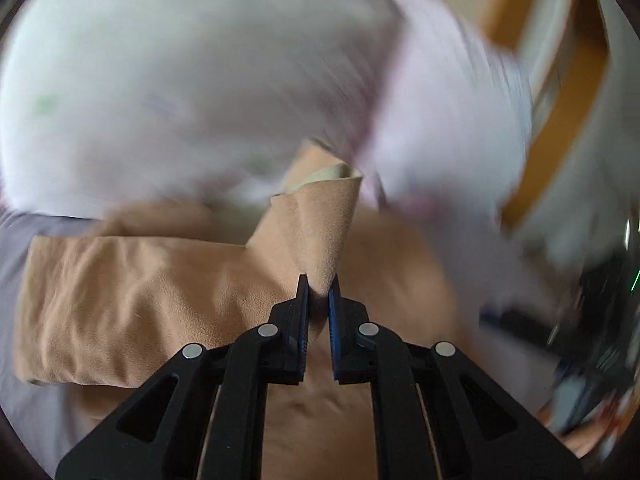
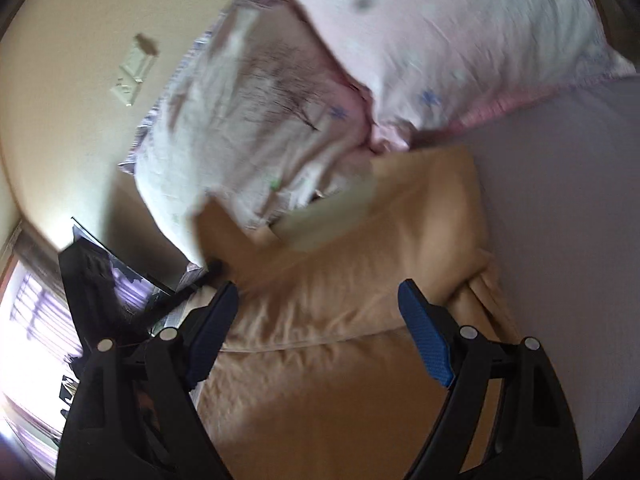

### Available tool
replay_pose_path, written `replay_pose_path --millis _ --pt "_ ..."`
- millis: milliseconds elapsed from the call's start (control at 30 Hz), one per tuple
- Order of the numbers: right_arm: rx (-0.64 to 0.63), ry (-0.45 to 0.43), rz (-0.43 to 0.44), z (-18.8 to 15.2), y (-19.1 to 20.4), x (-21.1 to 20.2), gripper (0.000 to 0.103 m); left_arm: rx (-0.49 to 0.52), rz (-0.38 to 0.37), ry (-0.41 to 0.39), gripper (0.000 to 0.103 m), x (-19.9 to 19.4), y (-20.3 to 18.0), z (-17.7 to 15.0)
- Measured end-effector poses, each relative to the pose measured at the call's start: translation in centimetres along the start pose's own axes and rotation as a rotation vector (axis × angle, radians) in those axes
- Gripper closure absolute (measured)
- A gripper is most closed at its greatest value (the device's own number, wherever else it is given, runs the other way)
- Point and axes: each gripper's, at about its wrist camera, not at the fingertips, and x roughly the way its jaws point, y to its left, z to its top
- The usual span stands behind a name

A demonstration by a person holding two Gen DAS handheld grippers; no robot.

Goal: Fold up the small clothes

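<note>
A tan garment (image 1: 132,292) lies partly folded on a pale lilac bed sheet (image 1: 16,248). My left gripper (image 1: 319,290) is shut on a raised flap of the tan garment, which stands up in a cone above the jaws. In the right wrist view the same tan garment (image 2: 360,272) lies folded below the pillows. My right gripper (image 2: 318,320) is open and empty, its blue pads (image 2: 426,340) wide apart just above the cloth. Both views are blurred by motion.
Two white and pink pillows (image 2: 460,32) lie against the cream wall at the head of the bed, also filling the upper left wrist view (image 1: 180,80). A wall switch plate (image 2: 134,76), a dark bedside object (image 2: 92,276) and a bright window (image 2: 32,340) are at left. Lilac sheet (image 2: 560,220) extends right.
</note>
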Motion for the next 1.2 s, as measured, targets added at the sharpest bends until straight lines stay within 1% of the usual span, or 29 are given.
replay_pose_path --millis 33,67,100,133,167,200,233,267,300,367,400,433,500,533,567,633,700,767,800,833,900,933,1000,1033,1067,1100,1133,1167,1200 --pt "0.036 0.024 0.000 0.3 -1.0 0.5 0.021 0.098 0.013 0.080 0.095 2.4 -2.8 -1.5" --pt "0.061 0.040 0.005 0.5 -1.7 0.9 0.021 0.199 0.052 0.132 0.095 3.9 -5.1 -3.4" --pt "0.082 0.055 0.010 0.6 -2.3 1.1 0.021 0.255 0.087 0.139 0.095 4.1 -6.2 -4.4" --pt "0.092 0.077 0.007 0.8 -2.6 1.6 0.022 0.352 0.147 0.116 0.092 3.8 -7.5 -5.9" --pt "0.088 0.094 0.005 0.8 -2.8 2.1 0.025 0.445 0.175 0.076 0.085 2.7 -8.6 -7.3" --pt "0.078 0.111 0.000 0.9 -2.8 2.6 0.027 0.488 0.176 0.054 0.078 1.5 -9.0 -8.2" --pt "0.060 0.134 -0.017 0.9 -2.6 3.3 0.031 0.507 0.172 0.035 0.057 0.1 -9.1 -8.9" --pt "0.046 0.151 -0.025 0.8 -2.5 4.0 0.033 0.512 0.161 0.020 0.039 -1.1 -9.0 -9.4" --pt "0.034 0.171 -0.033 0.6 -2.2 4.8 0.035 0.513 0.148 -0.004 0.035 -3.0 -8.6 -10.3" --pt "0.016 0.212 -0.066 0.4 -2.1 6.2 0.044 0.501 0.146 0.001 0.034 -5.6 -7.3 -11.9" --pt "0.012 0.230 -0.078 0.2 -2.1 6.8 0.046 0.490 0.148 0.012 0.034 -5.9 -6.3 -11.6" --pt "0.007 0.248 -0.090 0.0 -2.1 7.4 0.049 0.465 0.153 0.033 0.034 -6.9 -5.2 -12.6" --pt "-0.010 0.254 -0.108 -0.2 -2.0 8.2 0.060 0.406 0.165 0.075 0.034 -7.8 -3.2 -13.7" --pt "-0.026 0.257 -0.116 -0.4 -1.8 8.5 0.073 0.356 0.171 0.096 0.034 -8.3 -1.8 -14.3" --pt "-0.036 0.264 -0.114 -0.6 -1.7 8.8 0.089 0.311 0.174 0.112 0.034 -8.7 -0.7 -14.9" --pt "-0.072 0.291 -0.104 -1.2 -1.0 9.4 0.099 0.244 0.180 0.132 0.034 -8.9 1.1 -15.6" --pt "-0.156 0.271 -0.142 -1.7 0.3 9.3 0.100 0.191 0.186 0.143 0.034 -8.6 2.8 -15.7" --pt "-0.225 0.205 -0.187 -1.1 1.7 8.4 0.100 0.151 0.168 0.132 0.034 -9.0 3.7 -16.1" --pt "-0.231 0.157 -0.197 -0.2 2.1 7.6 0.100 0.145 0.166 0.132 0.034 -9.0 3.9 -16.1" --pt "-0.227 0.083 -0.219 0.9 2.4 6.4 0.100 0.143 0.166 0.132 0.034 -8.9 4.0 -16.1" --pt "-0.233 -0.040 -0.307 2.6 2.3 4.7 0.100 0.142 0.167 0.129 0.033 -9.0 4.0 -16.3" --pt "-0.231 -0.066 -0.365 3.3 1.8 4.6 0.100 0.145 0.167 0.127 0.030 -9.1 3.8 -16.5" --pt "-0.211 -0.006 -0.432 4.0 0.4 5.5 0.095 0.155 0.172 0.124 0.028 -8.9 3.6 -16.6" --pt "-0.197 -0.009 -0.472 4.1 0.0 5.4 0.089 0.158 0.176 0.123 0.028 -8.8 3.5 -16.7" --pt "-0.191 -0.043 -0.492 4.0 0.0 5.0 0.081 0.156 0.175 0.122 0.027 -8.6 3.7 -16.5" --pt "-0.197 -0.082 -0.464 3.7 0.3 4.3 0.074 0.151 0.171 0.120 0.027 -8.6 3.8 -16.5" --pt "-0.201 -0.092 -0.417 3.4 0.5 3.9 0.060 0.147 0.167 0.119 0.026 -8.6 3.8 -16.5" --pt "-0.205 -0.090 -0.383 3.3 0.8 3.7 0.058 0.145 0.164 0.120 0.025 -8.3 4.0 -16.2" --pt "-0.214 -0.074 -0.345 3.1 0.8 3.6 0.058 0.143 0.163 0.121 0.024 -8.2 3.9 -16.2"
